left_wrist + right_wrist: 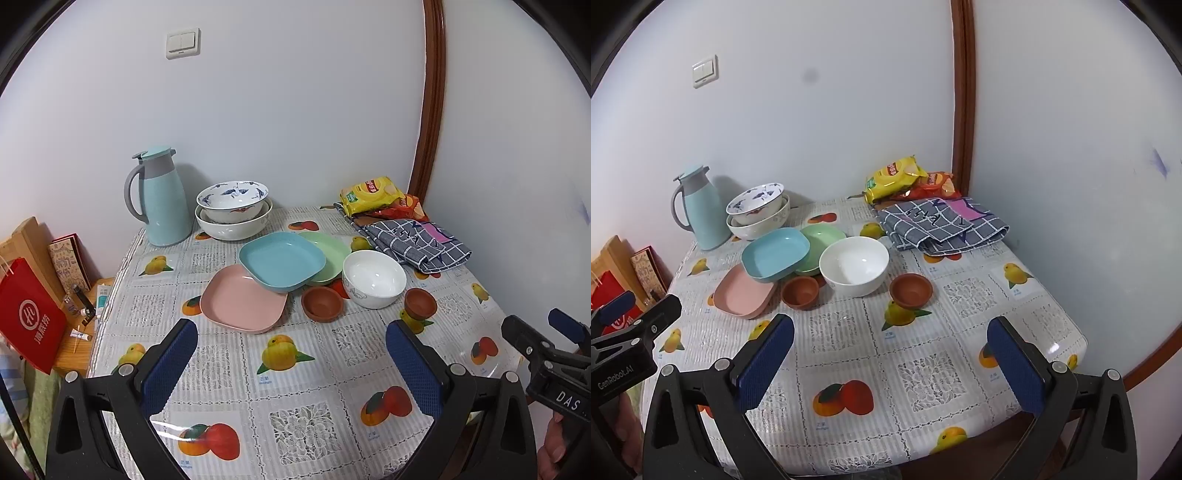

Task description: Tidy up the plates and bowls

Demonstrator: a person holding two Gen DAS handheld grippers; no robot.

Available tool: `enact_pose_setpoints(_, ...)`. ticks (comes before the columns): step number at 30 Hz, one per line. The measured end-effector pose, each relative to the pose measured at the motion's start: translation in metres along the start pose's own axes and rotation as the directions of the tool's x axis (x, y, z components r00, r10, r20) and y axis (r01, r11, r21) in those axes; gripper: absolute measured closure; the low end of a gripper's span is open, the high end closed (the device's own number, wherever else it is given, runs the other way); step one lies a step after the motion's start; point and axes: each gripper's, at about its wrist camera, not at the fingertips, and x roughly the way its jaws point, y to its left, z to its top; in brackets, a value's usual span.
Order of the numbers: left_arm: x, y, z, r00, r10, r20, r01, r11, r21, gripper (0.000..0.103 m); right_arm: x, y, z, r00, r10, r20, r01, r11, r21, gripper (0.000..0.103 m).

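Your left gripper (291, 354) and right gripper (892, 352) both hang wide apart, empty, near the table's front edge. Nothing sorted yet, by my judgement. Left of the glossy white bowl (854, 266): smooth pink plate (744, 293), blue plate (775, 256) tilted atop it, green plate (823, 245); matte terracotta bowls (800, 291) flank it.
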Motion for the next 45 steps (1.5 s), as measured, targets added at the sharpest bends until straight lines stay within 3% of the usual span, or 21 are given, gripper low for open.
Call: enact_pose_setpoints(45,0.0002,0.0015,0.0023,1.000,-0.002,-0.002,0.002,1.000,-0.007,0.000,-0.0075,0.0036,0.0067,1.000,0.001,0.022,-0.001,1.000,0.002,0.000)
